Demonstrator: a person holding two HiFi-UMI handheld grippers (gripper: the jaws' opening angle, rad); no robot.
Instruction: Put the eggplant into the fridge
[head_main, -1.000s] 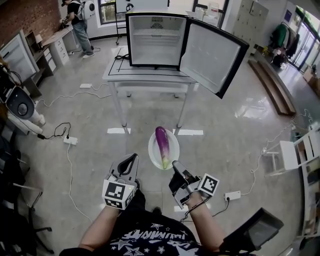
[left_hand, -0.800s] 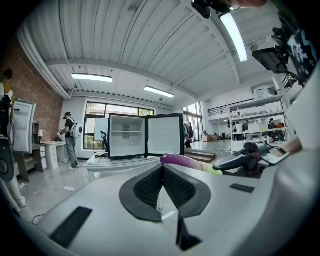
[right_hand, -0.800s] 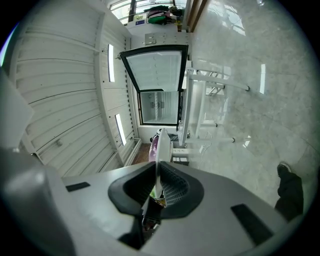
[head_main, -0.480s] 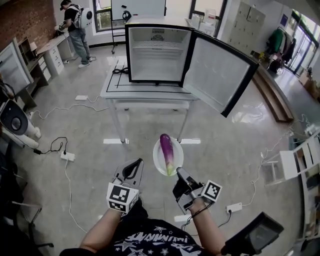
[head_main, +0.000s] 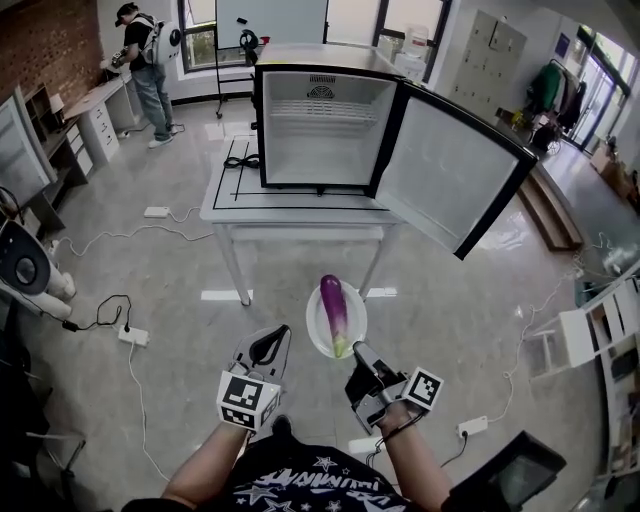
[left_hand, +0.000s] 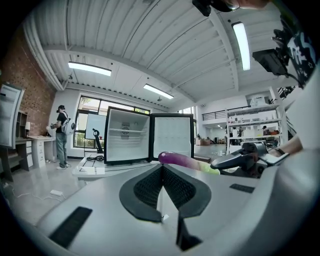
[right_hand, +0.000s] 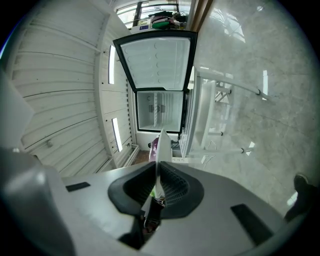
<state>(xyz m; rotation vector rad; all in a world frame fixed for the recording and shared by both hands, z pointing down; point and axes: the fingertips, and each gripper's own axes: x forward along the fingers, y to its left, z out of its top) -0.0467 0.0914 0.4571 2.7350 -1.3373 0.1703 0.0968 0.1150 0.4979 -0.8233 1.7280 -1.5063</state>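
Note:
A purple eggplant (head_main: 333, 308) with a green stem end lies on a white plate (head_main: 316, 334) held above the floor. My right gripper (head_main: 358, 351) is shut on the plate's near rim. In the right gripper view the plate (right_hand: 160, 149) shows edge-on between the jaws, with the eggplant (right_hand: 153, 146) behind it. My left gripper (head_main: 269, 345) hangs left of the plate, shut and holding nothing. The left gripper view has the eggplant (left_hand: 184, 161) just past the shut pads. Ahead, the small fridge (head_main: 318, 128) stands empty on a white table (head_main: 232, 205), its door (head_main: 452, 168) swung open to the right.
Cables and power strips (head_main: 132, 335) lie on the floor at left. A person (head_main: 150, 62) stands by a desk at the far back left. A white chair (head_main: 590, 312) stands at right, and a black device (head_main: 512, 468) sits at lower right.
The fridge and table have drawn nearer and lower in the head view. Both grippers and the plate with the eggplant keep the same places relative to each other.

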